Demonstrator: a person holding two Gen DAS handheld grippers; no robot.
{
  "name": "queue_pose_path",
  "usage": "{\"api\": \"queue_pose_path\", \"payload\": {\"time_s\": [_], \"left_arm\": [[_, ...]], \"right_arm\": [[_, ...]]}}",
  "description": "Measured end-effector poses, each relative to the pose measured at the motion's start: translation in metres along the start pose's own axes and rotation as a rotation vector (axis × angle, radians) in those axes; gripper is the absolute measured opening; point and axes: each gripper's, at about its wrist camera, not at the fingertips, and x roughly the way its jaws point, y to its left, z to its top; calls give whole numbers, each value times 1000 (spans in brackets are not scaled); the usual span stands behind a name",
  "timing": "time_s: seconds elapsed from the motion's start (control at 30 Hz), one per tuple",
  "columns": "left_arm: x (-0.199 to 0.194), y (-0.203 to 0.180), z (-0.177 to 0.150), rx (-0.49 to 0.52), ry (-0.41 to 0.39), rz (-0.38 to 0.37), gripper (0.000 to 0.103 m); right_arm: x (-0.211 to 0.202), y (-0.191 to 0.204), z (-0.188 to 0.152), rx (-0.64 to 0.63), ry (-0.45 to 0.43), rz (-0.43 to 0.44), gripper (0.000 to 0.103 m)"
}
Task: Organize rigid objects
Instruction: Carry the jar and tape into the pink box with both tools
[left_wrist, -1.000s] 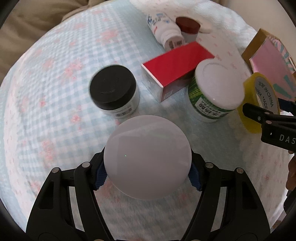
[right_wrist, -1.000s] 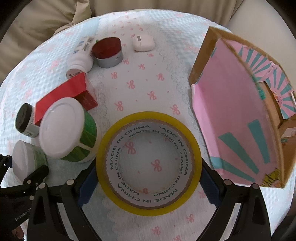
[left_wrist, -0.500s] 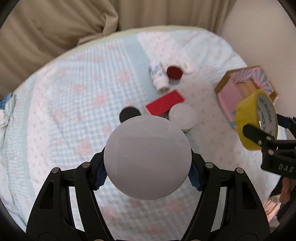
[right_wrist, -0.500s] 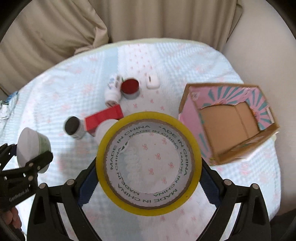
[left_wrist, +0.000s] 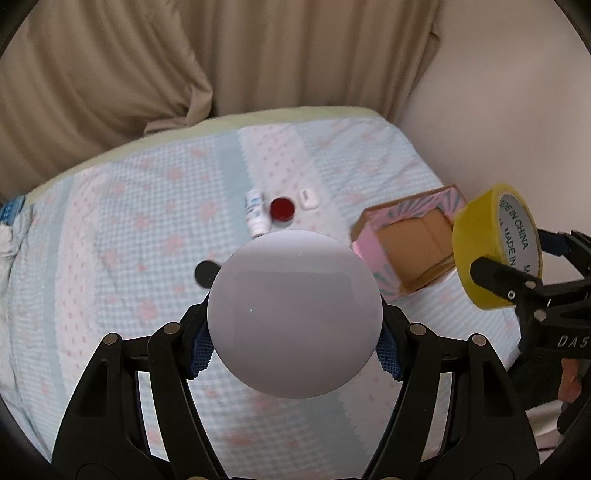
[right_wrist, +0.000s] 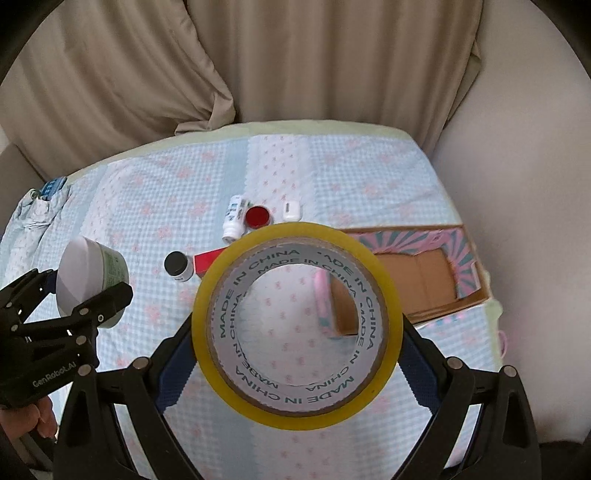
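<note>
The left gripper has its jaws clamped on a white-lidded jar, the blue pads pressing its round wall at 9 and 3 o'clock. The lid faces the camera, so the jar's axis runs along the fingers. It looks like stiff plastic, smooth and perhaps slippery, best held across the wall as now.

The right gripper has its jaws clamped wide on a yellow tape roll, pads on the outer rim at 9 and 3 o'clock. The roll is rigid and light; its open hole faces the camera.

Both things hang well above the bed. At 2 o'clock from the roll lies the open pink cardboard box, probably the place for them. At 12 o'clock remain a white bottle, a red-lidded tin and a small white case.
</note>
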Motion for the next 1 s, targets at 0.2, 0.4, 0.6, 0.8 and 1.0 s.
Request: {"api": "queue_pose_path", "payload": {"time_s": [0.2, 0.4, 0.6, 0.8, 1.0], "left_arm": [[-5, -63, 21, -46, -19, 20, 68], [29, -130, 32, -63, 8, 18, 68], [65, -183, 44, -64, 34, -2, 68], [118, -220, 61, -11, 94, -6, 68], [189, -230, 72, 23, 186, -27, 68]], "right_arm": [[-20, -52, 9, -8, -28, 26, 95], [-18, -118, 20, -22, -36, 53, 95], [3, -188, 25, 14, 1, 49, 95], [41, -236, 33, 61, 47, 48, 95], [102, -263, 41, 60, 106, 43, 95]]}}
